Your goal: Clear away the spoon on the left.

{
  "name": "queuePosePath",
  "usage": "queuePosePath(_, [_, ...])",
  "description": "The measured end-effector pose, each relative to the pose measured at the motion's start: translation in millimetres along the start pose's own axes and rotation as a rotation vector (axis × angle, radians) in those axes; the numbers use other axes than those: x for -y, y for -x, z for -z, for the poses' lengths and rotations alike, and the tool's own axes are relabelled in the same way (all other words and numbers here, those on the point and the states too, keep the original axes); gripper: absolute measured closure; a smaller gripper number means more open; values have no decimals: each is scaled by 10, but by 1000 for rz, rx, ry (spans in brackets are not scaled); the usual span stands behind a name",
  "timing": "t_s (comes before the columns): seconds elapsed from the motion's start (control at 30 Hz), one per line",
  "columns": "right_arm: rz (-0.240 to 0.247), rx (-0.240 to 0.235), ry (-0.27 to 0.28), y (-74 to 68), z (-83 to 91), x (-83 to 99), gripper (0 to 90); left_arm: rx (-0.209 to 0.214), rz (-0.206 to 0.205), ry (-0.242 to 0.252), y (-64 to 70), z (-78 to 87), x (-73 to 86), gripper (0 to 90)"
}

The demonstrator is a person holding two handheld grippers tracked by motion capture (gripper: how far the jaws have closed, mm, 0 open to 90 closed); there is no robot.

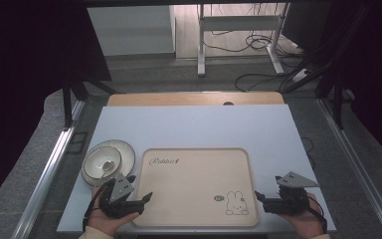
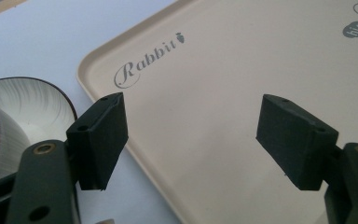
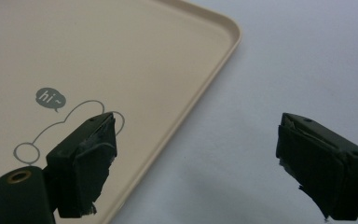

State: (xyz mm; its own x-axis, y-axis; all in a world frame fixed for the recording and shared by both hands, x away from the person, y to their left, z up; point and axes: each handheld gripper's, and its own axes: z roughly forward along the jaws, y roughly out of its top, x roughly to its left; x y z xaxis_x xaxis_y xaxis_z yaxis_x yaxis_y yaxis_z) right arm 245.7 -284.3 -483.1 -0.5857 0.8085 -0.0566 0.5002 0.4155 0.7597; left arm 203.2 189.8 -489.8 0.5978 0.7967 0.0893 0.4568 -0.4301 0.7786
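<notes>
A pale blue-grey bench (image 1: 194, 127) stands on a grey carpeted floor (image 1: 179, 74), with a strip of light wood (image 1: 194, 98) along its far edge. Metal rails (image 1: 49, 169) run along the floor on either side. Beyond, the white legs of another desk frame (image 1: 201, 45) rise above a tangle of black cables (image 1: 258, 45). A white wall panel (image 1: 129, 30) sits at rear left. Dark drapes (image 1: 25, 74) close in both sides, while daylight brightens the far floor.

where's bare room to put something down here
The tray is bare inside apart from its print. The table is free behind the tray and along its right side. It is crowded at front left: bowl on plate, left gripper beside them.
</notes>
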Motion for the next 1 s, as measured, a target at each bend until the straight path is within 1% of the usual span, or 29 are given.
queuePosePath(0.1, [0,6,-1,12,0,2,128,-5,0,3,-18,5,-1,248])
queuePosePath(0.2, [-1,9,1,20,8,0,130,-12,6,20,-22,30,-3,248])
queuePosePath(0.23, [-1,10,2,20,12,0,131,-8,15,27,-24,43,-7,247])
queuePosePath(0.33, [-1,12,2,10,25,1,133,33,69,68,-33,101,-38,247])
queuePosePath(0.37, [0,12,4,4,26,0,133,32,73,72,-32,118,-50,248])
queuePosePath(0.43, [1,14,5,-6,29,-8,134,24,72,70,-31,146,-67,248])
queuePosePath(0.5, [8,19,13,-13,25,-19,142,25,69,67,-37,164,-73,249])
queuePosePath(0.57, [23,28,28,-26,30,-34,149,18,58,61,-43,185,-77,250])
queuePosePath(0.63, [29,30,37,-36,27,-44,152,5,46,56,-49,206,-87,251])
queuePosePath(0.83, [27,24,33,-34,30,-40,152,-28,19,61,-55,261,-118,251])
queuePosePath(1.0, [30,23,26,-20,-5,-49,152,-53,8,71,-65,332,-117,252])
